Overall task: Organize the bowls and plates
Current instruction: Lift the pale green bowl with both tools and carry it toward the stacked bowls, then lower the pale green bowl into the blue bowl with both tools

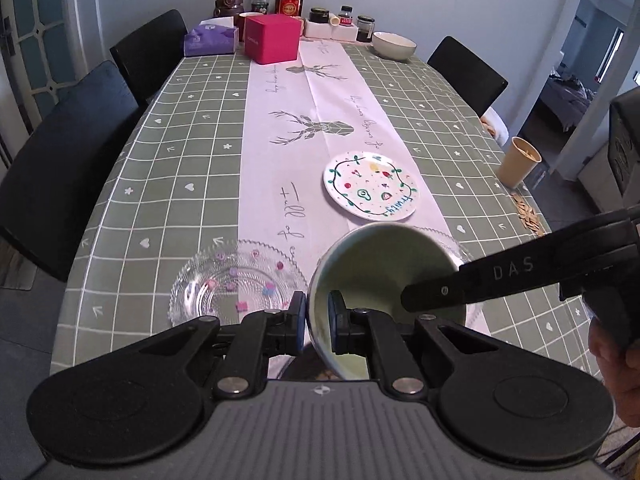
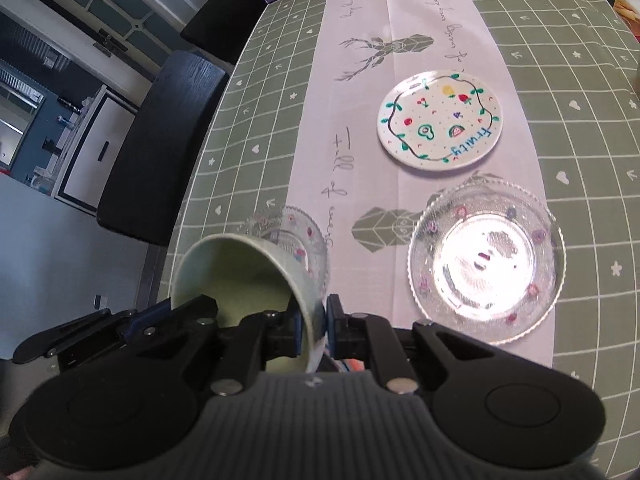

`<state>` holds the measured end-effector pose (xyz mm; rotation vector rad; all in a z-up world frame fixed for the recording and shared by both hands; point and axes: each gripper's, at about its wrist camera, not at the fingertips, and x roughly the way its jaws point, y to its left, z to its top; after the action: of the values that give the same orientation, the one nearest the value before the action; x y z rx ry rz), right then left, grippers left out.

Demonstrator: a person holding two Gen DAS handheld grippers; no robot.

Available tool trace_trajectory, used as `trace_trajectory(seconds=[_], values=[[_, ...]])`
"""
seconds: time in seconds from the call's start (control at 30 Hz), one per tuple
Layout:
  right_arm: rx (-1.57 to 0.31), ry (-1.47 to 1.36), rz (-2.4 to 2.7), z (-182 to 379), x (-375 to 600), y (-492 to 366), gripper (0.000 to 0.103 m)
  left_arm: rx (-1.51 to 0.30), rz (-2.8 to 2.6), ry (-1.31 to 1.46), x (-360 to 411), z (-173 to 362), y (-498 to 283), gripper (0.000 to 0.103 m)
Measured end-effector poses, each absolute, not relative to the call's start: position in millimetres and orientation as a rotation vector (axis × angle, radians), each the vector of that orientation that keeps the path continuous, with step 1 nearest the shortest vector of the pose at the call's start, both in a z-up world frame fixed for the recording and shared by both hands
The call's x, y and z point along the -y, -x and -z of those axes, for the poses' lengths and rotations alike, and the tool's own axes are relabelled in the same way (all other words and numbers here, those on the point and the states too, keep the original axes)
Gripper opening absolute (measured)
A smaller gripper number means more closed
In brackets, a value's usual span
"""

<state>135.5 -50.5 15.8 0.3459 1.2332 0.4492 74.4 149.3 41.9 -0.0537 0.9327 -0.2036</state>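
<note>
A pale green bowl is held tilted above the table's near edge. My left gripper is shut on its rim, and my right gripper is shut on the opposite rim of the same bowl. A clear glass plate lies left of the bowl in the left wrist view. A second glass plate lies right of it in the right wrist view. A white fruit-painted plate sits further back on the white runner and also shows in the right wrist view.
A cream bowl stands at the far right end. A red box, tissue pack, bottles and jars crowd the far end. A paper cup stands at the right edge. Black chairs line the left side.
</note>
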Motion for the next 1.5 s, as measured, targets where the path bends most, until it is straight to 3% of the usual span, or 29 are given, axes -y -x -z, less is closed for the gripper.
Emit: trace_trajectory(seconds=[0.37, 0.63, 0.87, 1.2, 1.27, 1.3, 1.33, 1.5], values=[[-1.378, -0.281, -0.514, 3, 40, -100, 0.012, -0.882, 0.242, 0.021, -148, -35, -28, 0.019], [-1.433, -0.289, -0.516, 25, 31, -98, 0.018, -0.943, 0.210, -0.047, -144, -16, -27, 0.019], [-1.403, -0.232, -0.513, 29, 21, -96, 0.018, -0.964, 0.201, -0.132, -134, -8, -25, 0.025], [-1.384, -0.141, -0.463, 25, 11, -92, 0.019, -0.938, 0.174, -0.134, -136, -10, -25, 0.024], [-1.361, -0.122, -0.455, 18, 11, -92, 0.025, -0.906, 0.150, -0.134, -139, -13, -22, 0.024], [-1.342, -0.106, -0.443, 13, 11, -92, 0.037, -0.898, 0.132, -0.131, -140, -14, -22, 0.027], [-1.315, -0.100, -0.446, 8, 12, -92, 0.041, -0.893, 0.118, -0.122, -143, -15, -23, 0.030], [-1.288, -0.081, -0.446, -1, 15, -91, 0.044, -0.893, 0.100, -0.141, -140, -14, -25, 0.032]])
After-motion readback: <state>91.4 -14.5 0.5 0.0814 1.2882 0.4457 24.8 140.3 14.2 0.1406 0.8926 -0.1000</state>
